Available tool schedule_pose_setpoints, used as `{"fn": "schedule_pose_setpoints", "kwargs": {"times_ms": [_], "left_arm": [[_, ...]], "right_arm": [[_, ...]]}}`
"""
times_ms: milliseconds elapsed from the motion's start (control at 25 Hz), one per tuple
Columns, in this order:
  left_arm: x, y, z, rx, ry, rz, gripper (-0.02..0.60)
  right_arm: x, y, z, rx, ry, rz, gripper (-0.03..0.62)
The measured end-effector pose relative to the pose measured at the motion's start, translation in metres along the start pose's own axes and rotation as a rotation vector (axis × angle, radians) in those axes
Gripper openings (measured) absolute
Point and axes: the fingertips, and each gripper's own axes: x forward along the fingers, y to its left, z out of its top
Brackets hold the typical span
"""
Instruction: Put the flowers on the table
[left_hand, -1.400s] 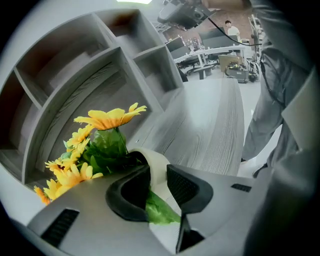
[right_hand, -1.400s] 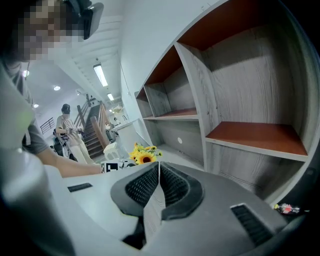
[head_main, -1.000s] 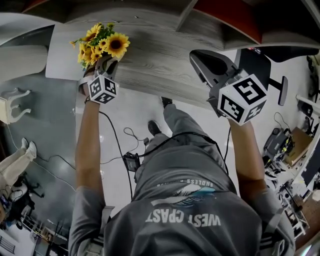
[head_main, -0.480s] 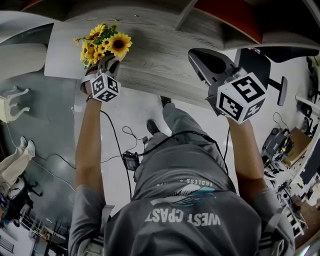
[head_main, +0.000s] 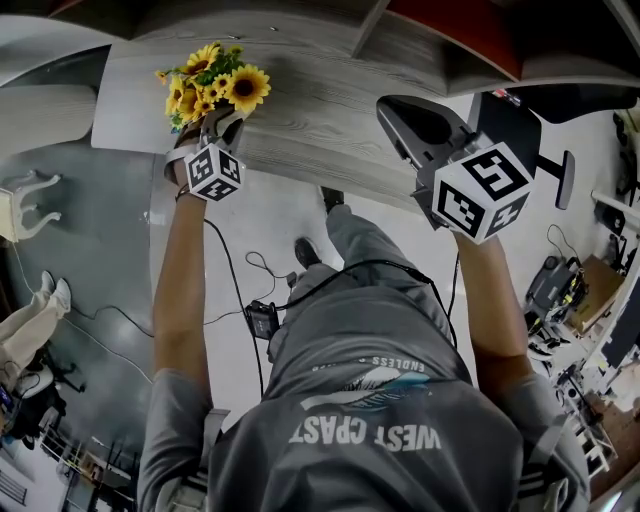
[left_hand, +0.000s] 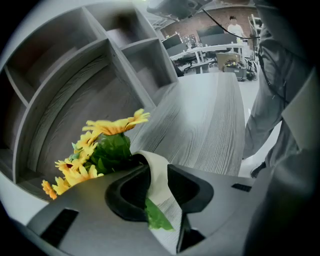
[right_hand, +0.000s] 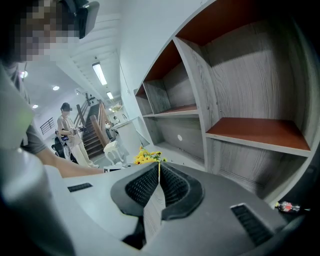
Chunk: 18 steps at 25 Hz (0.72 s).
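Note:
A bunch of yellow sunflowers (head_main: 212, 83) with green leaves hangs over the left end of the grey wood table (head_main: 310, 110). My left gripper (head_main: 218, 124) is shut on its base. In the left gripper view the jaws pinch the white wrap (left_hand: 159, 175) below the flowers (left_hand: 97, 147), and a green leaf sticks out underneath. The table (left_hand: 205, 125) stretches ahead of them. My right gripper (head_main: 412, 122) hovers over the table's near right edge, shut with nothing in it (right_hand: 159, 169). The right gripper view shows the flowers (right_hand: 146, 157) small, beyond the jaw tips.
A shelf unit with grey and red-brown compartments (right_hand: 250, 131) stands along the table's back. Left of the table are a white stand (head_main: 25, 205) and another person's legs (head_main: 30, 325). A cable (head_main: 262, 318) lies on the floor by my feet. A person (right_hand: 70, 132) stands far off.
My left gripper has carried the flowers a little to the right and further over the table. The right gripper has barely moved.

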Motion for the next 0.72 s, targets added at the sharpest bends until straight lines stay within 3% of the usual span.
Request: {"fn": "schedule_pose_setpoints", "kwargs": {"times_ms": [360,720], "left_arm": [[-0.025,0.01,0.011,-0.009,-0.047,0.061,0.11],[-0.106,0.038,0.022,-0.031,-0.127,0.203,0.052]], "right_arm": [[0.001,0.008,-0.003,-0.005,-0.005,0.015,0.031],[-0.001,0.043,0.014,-0.054,-0.028,0.055,0.031]]}}
